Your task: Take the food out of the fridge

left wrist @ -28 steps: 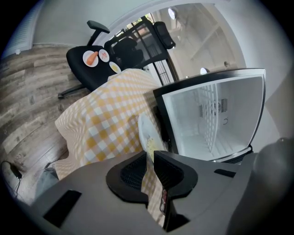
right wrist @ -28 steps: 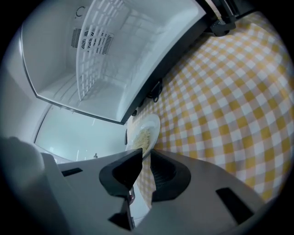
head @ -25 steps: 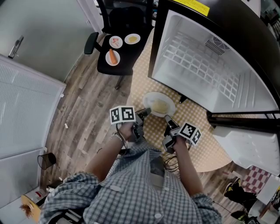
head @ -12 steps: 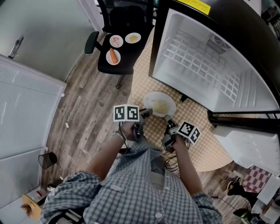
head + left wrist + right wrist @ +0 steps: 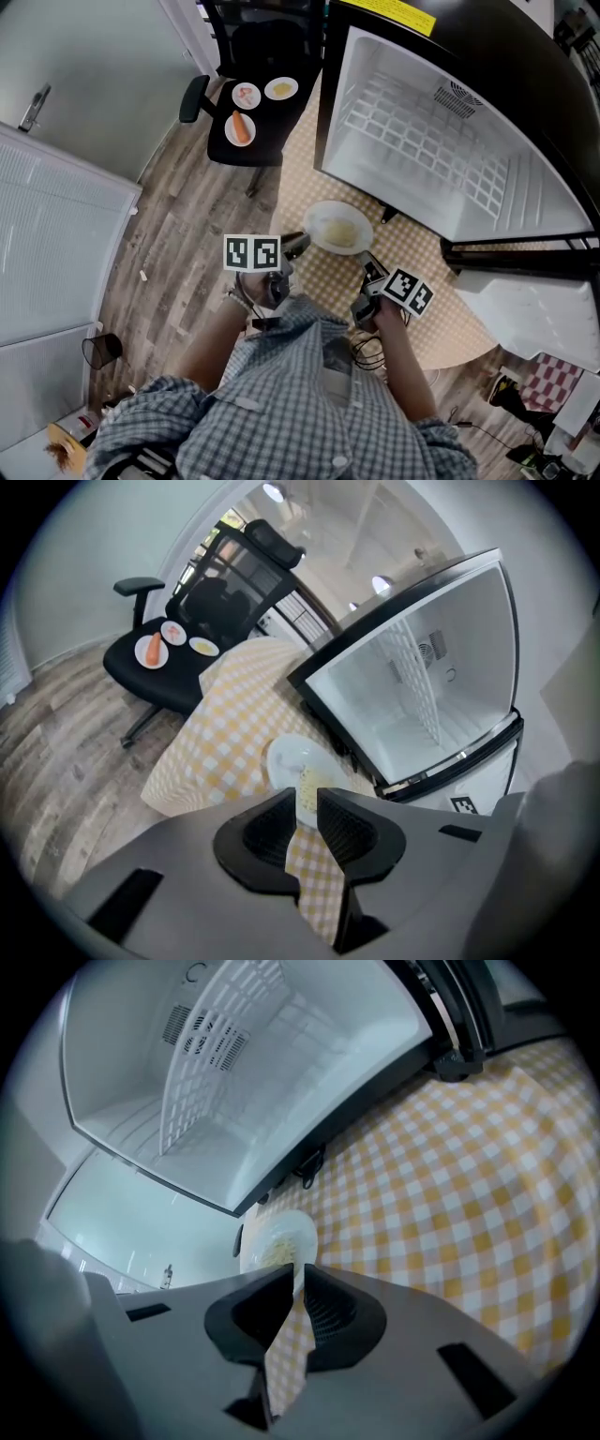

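A white plate of pale noodles (image 5: 337,228) lies on the yellow checked tablecloth (image 5: 424,305) in front of the open fridge (image 5: 427,141), whose white inside shows no food. My left gripper (image 5: 294,246) sits just left of the plate. Its jaws are closing with a clear gap and nothing between them, and the plate (image 5: 286,758) shows beyond the tips. My right gripper (image 5: 367,262) points at the plate's near right rim from a little way off. Its jaws stand a narrow gap apart with only cloth showing through, the plate (image 5: 277,1239) just ahead.
A black office chair (image 5: 274,127) beyond the table carries three small plates, one with a carrot (image 5: 241,128). The fridge's black frame and lower door edge (image 5: 525,253) run along the table's right. A white ribbed panel (image 5: 56,234) stands at the left over wood floor.
The left gripper has come off the plate's left rim, drawn back to the left and rolled. The right gripper has barely moved. The plate stays on the cloth.
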{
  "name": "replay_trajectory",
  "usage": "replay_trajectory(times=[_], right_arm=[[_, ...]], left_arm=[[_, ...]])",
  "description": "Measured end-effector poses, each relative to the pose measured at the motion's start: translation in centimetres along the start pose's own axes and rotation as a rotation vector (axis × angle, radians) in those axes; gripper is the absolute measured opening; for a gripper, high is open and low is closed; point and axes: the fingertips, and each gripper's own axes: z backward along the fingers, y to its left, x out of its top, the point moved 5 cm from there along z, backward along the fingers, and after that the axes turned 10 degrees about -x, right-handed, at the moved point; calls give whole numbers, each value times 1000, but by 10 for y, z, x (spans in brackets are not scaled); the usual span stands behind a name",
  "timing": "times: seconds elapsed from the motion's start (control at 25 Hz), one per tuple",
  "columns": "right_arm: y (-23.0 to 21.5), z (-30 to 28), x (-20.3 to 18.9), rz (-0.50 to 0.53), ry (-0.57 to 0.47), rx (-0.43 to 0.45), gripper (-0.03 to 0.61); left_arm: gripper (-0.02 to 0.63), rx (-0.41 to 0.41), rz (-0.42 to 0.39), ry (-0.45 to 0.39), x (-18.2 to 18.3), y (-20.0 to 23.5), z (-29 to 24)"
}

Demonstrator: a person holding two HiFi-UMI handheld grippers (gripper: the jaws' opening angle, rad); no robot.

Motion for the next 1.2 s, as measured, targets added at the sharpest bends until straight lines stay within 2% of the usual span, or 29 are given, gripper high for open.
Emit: replay_trajectory(times=[0.12, 0.24, 0.52, 0.84, 1.2], right_arm=[[3, 12, 8, 45, -50, -9, 20], [6, 24, 18, 107, -91, -24, 17], [32, 65, 49, 253, -262, -38, 12], [76, 118, 88, 389, -464, 6, 11], [125, 176, 107, 599, -666, -25, 9]], left_arm=[[9, 13, -81, -46, 15, -12, 11], [6, 15, -178, -81, 29, -29, 18], [6, -38, -419, -91, 55, -90, 14], [5, -36, -683, -138, 77, -163, 19], [5, -101, -777, -163, 86, -215, 24]])
